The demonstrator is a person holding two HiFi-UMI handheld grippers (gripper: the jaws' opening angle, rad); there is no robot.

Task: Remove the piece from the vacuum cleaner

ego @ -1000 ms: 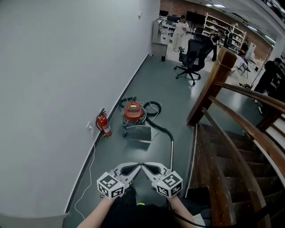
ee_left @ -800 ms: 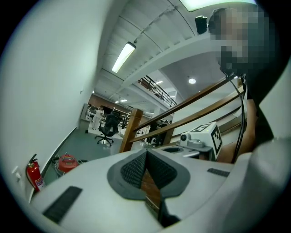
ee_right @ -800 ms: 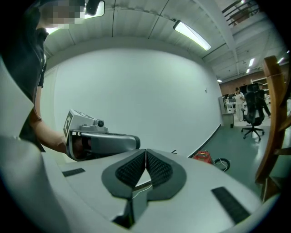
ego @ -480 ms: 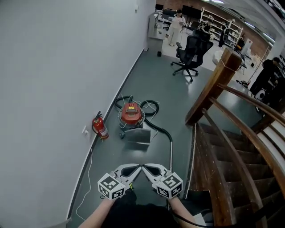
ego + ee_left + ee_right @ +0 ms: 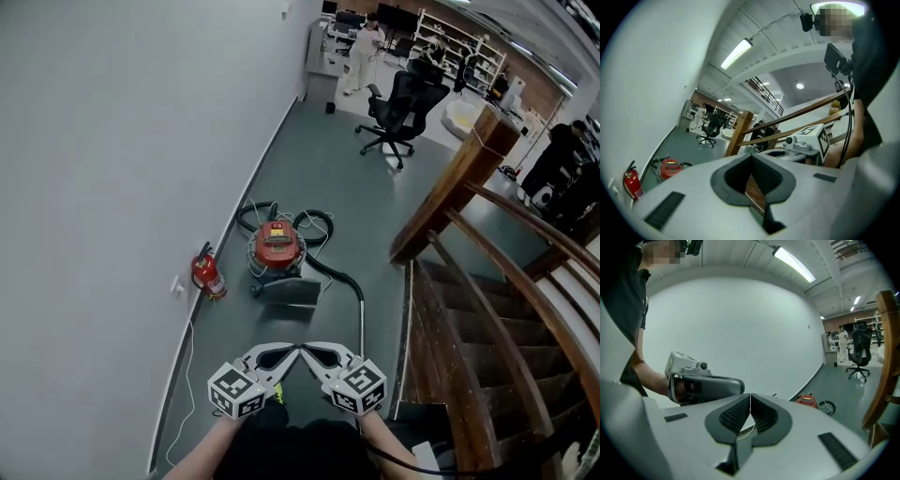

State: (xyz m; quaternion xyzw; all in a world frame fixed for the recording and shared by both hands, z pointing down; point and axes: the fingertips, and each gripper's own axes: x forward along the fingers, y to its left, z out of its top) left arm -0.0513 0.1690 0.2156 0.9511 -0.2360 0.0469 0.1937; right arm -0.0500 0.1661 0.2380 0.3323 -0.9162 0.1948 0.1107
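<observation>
Head view: the left gripper (image 5: 289,352) and right gripper (image 5: 309,352) are both clenched and empty, their tips close together. The red vacuum cleaner (image 5: 277,247) stands on the floor well ahead of them. Its tube (image 5: 361,314) runs back toward the right gripper.

Left gripper view: the vacuum cleaner (image 5: 670,166) sits far ahead, to the left.

Right gripper view: the vacuum cleaner (image 5: 806,400) is ahead, to the right.

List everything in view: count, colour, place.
vacuum cleaner: 1, red, on the floor near the wall
hose: 1, black, coiled behind the vacuum cleaner, running to a metal tube
fire extinguisher: 1, red, by the wall, left of the vacuum cleaner
office chair: 1, black, far down the corridor
staircase: 1, brown wood, right
person in white: 1, far background
person in dark clothes: 1, far right
left tongs: 1, white, shut, empty, bottom centre
right tongs: 1, white, shut, empty, beside left tongs
</observation>
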